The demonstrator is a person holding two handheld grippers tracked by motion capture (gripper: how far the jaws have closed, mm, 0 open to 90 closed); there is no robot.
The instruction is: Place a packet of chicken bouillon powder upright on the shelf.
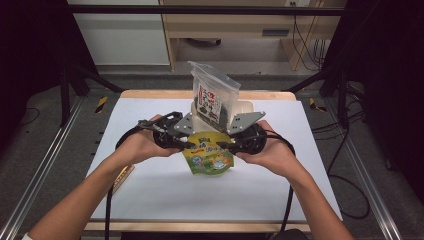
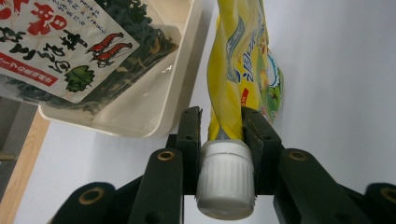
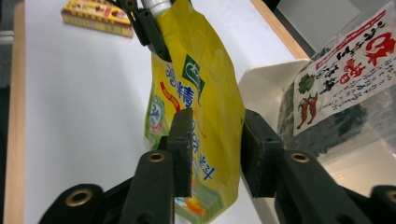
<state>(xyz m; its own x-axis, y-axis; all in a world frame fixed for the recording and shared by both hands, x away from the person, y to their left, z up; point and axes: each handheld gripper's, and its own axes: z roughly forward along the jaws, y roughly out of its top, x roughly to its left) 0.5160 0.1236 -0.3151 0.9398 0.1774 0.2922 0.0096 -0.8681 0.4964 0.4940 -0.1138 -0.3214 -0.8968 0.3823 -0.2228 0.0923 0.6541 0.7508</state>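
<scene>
Yellow and green, the spouted pouch [image 1: 209,157] hangs between the 2 grippers above the white bench [image 1: 150,185], just in front of the cream bin [image 2: 154,100]. The left gripper [image 1: 186,141] has its fingers [image 2: 189,135] closed on the neck right above the white cap [image 2: 226,179], as the left gripper view shows. The right gripper [image 1: 226,145] straddles the pouch body; its fingers [image 3: 182,140] stand partly open, 1 pad touching the film and the other with a gap, so that grip looks unfinished. The bin already holds 1 item, a clear bag of dried seaweed [image 1: 215,97] leaning upright. By my judgement the pouch is lifted but not yet packed: it needs carrying over the rim and releasing. A small yellow box [image 3: 95,17] lies on the bench, apparently left to do.
</scene>
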